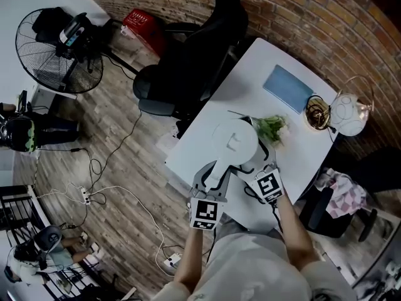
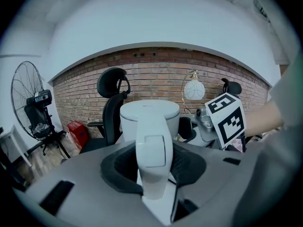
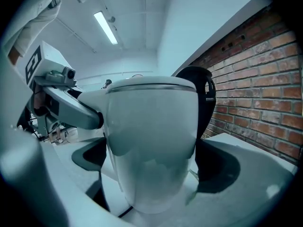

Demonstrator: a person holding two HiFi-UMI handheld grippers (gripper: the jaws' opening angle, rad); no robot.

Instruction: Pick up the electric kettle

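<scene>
On the white table (image 1: 250,74), everything here is placed against the electric kettle (image 1: 235,142). Far to its left stands a floor fan (image 1: 59,52), and nearer, behind its left side, a black office chair (image 1: 188,68).

My left forearm (image 1: 191,262) reaches up from below the kettle and leans in towards it. My left gripper (image 2: 154,157) comes at the kettle from the near-left side, level and straight on. Its jaws are drawn narrow on the upright handle (image 2: 152,141), with a dark pad against each flank.

My right forearm (image 1: 294,227) comes up just right of the kettle, angled inward. My right gripper (image 3: 151,164) has its jaws spread wide around the kettle's body, and the wall meets a pad on either side.

Right of the kettle lie a green sprig (image 1: 270,128), a blue pad (image 1: 288,88) and, farthest, a globe lamp (image 1: 348,113).

The kettle's underside is covered in every view, so I cannot tell whether it rests on the table. Both grippers' lower jaws are cut off by the frame edges.
</scene>
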